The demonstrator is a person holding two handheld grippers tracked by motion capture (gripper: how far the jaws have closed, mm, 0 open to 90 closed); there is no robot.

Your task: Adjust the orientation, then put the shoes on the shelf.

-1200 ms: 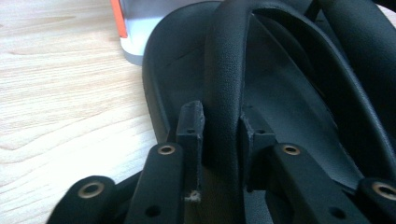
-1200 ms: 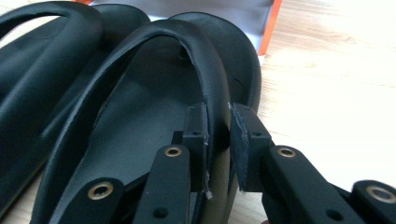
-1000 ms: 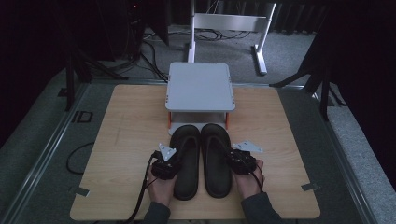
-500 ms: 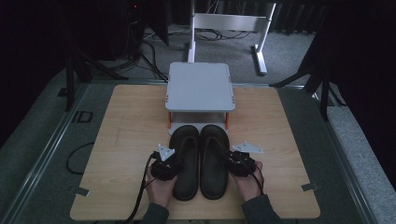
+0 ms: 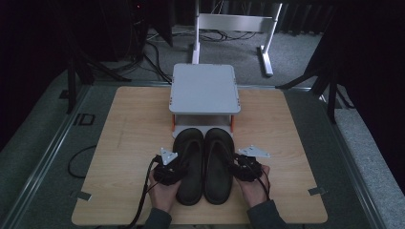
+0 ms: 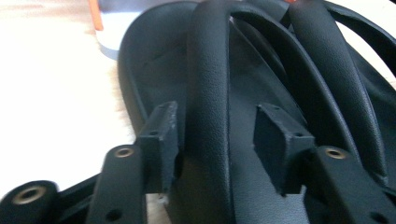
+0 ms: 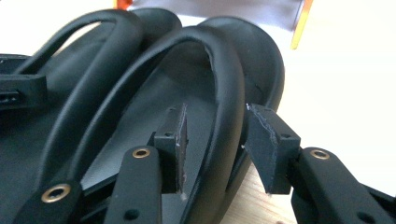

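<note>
Both grippers' jaws opened (sandal straps (image 6: 210, 93) between)

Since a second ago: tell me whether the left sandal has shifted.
No. The left sandal lies with its toe under the grey stand, just as before, beside the right sandal.

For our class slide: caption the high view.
Two tongs flank black sandals before a grey stand.

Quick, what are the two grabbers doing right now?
Left gripper: open, jaws just been opening, left sandal's strap between them.
Right gripper: open, jaws just been opening, right sandal's strap between them.
</note>
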